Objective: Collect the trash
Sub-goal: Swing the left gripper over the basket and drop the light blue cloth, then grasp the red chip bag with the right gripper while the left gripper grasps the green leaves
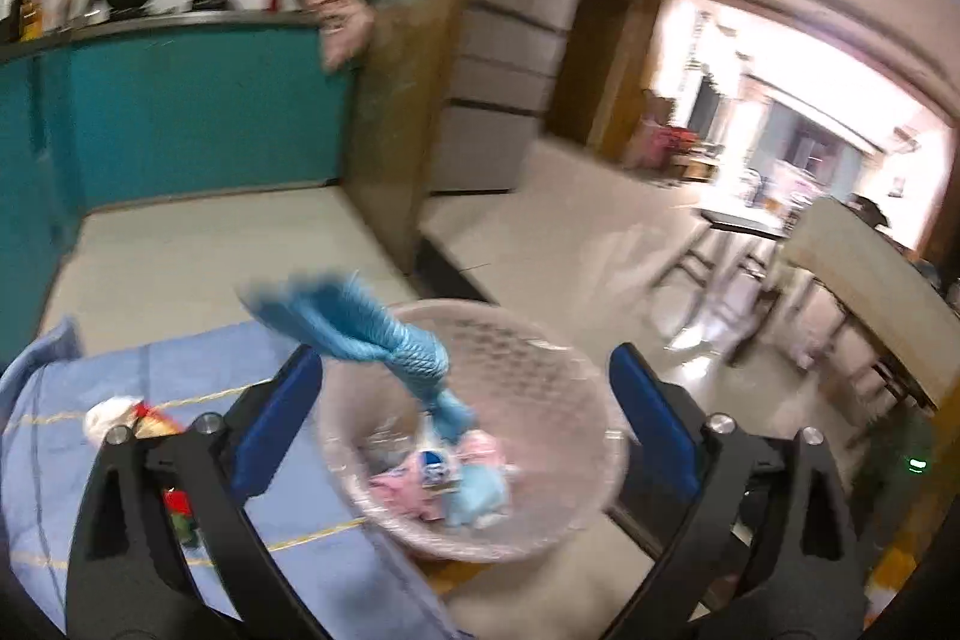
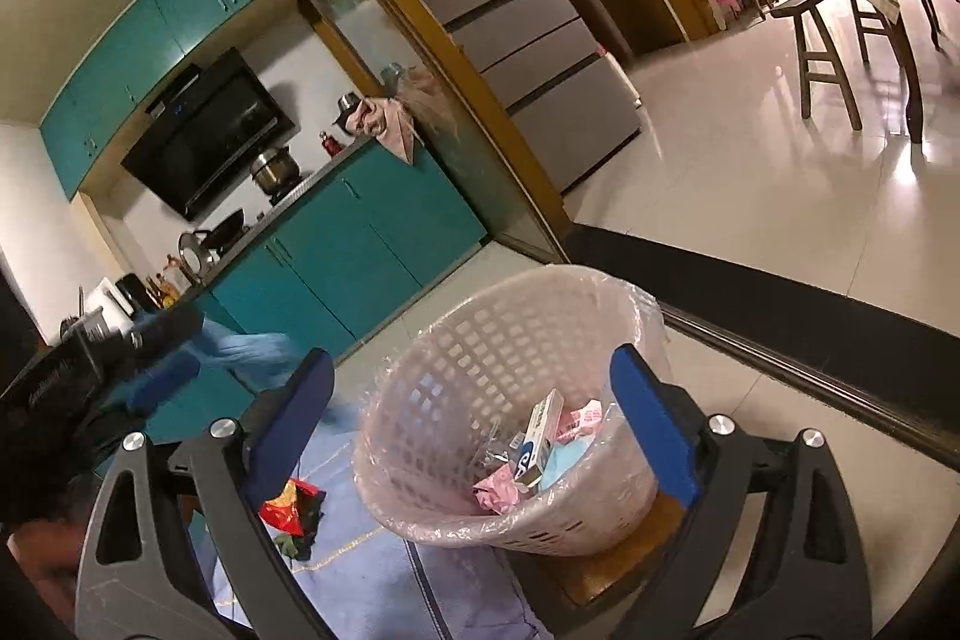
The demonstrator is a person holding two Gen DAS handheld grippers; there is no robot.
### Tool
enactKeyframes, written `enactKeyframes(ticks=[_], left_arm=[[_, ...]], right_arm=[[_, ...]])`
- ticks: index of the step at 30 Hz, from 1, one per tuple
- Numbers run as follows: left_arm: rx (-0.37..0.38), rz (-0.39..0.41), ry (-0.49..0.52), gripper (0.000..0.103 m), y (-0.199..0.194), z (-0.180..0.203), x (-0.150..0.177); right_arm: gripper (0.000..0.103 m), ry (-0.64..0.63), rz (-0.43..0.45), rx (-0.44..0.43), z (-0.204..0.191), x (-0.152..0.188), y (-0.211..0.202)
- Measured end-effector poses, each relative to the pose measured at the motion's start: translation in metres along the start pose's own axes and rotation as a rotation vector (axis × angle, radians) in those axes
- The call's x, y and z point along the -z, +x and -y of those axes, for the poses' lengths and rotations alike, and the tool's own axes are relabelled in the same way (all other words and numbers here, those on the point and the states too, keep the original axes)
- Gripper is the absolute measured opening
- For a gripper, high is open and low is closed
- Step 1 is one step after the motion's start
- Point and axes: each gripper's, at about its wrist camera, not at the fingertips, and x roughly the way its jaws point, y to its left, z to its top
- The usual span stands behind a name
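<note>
My left gripper [image 1: 465, 400] has its blue pads spread wide, nothing between them; the pink laundry-style basket [image 1: 576, 376] sits in the gap ahead. A blue crumpled glove-like rag [image 1: 360, 325] is over the basket, blurred, long axis running from upper left down to lower right, narrow end pointing into the basket toward the trash at the bottom. I cannot tell whether it touches the rim. My right gripper [image 2: 471, 415] is also wide, holding nothing, framing the same basket [image 2: 480, 340]. The basket is lined with a clear plastic bag and stands tilted on a wooden stool [image 2: 624, 568] just beside the right edge of the blue cloth [image 2: 372, 580]. The right view shows the contents sharply: a white-and-blue carton [image 2: 540, 436] lying diagonally, pink wrappers [image 2: 498, 490], a pale blue piece. It also shows a red snack wrapper [image 2: 291, 511] on the cloth near the basket, and my left gripper [image 2: 90, 358] from outside at the far left with the blue rag [image 2: 252, 352] smeared beside it. The left view alone shows a white crumpled piece [image 1: 108, 415] on the cloth, near its left edge.
</note>
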Motion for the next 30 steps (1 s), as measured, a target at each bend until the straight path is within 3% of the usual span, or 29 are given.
enactKeyframes(ticks=[2,6,10,13,16,19,22,30], left_arm=[[-0.012,-0.016,-0.019,0.096,-0.01,-0.017,0.012],[-0.176,0.008,-0.041,0.097,-0.064,-0.065,0.054],[-0.317,0.063,-0.082,0.098,-0.122,-0.105,0.105],[-0.401,0.035,-0.11,0.098,-0.141,-0.119,0.135],[-0.394,-0.044,-0.21,0.098,-0.137,-0.131,0.157],[-0.382,-0.113,-0.188,0.098,-0.127,-0.13,0.164],[-0.425,-0.103,-0.122,0.098,-0.127,-0.127,0.164],[-0.392,-0.087,-0.141,0.098,-0.138,-0.13,0.163]], right_arm=[[0.091,-0.017,-0.019,-0.01,-0.002,0.001,0.004],[0.091,-0.078,-0.081,-0.036,-0.02,0.01,0.011],[0.091,-0.306,-0.201,-0.087,-0.072,0.044,0.02],[0.091,-0.469,-0.28,-0.13,-0.112,0.077,0.02],[0.091,-0.568,-0.336,-0.189,-0.141,0.106,0.016],[0.091,-0.632,-0.339,-0.212,-0.156,0.118,0.015],[0.091,-0.635,-0.351,-0.207,-0.156,0.121,0.014],[0.091,-0.663,-0.343,-0.201,-0.161,0.127,0.013]])
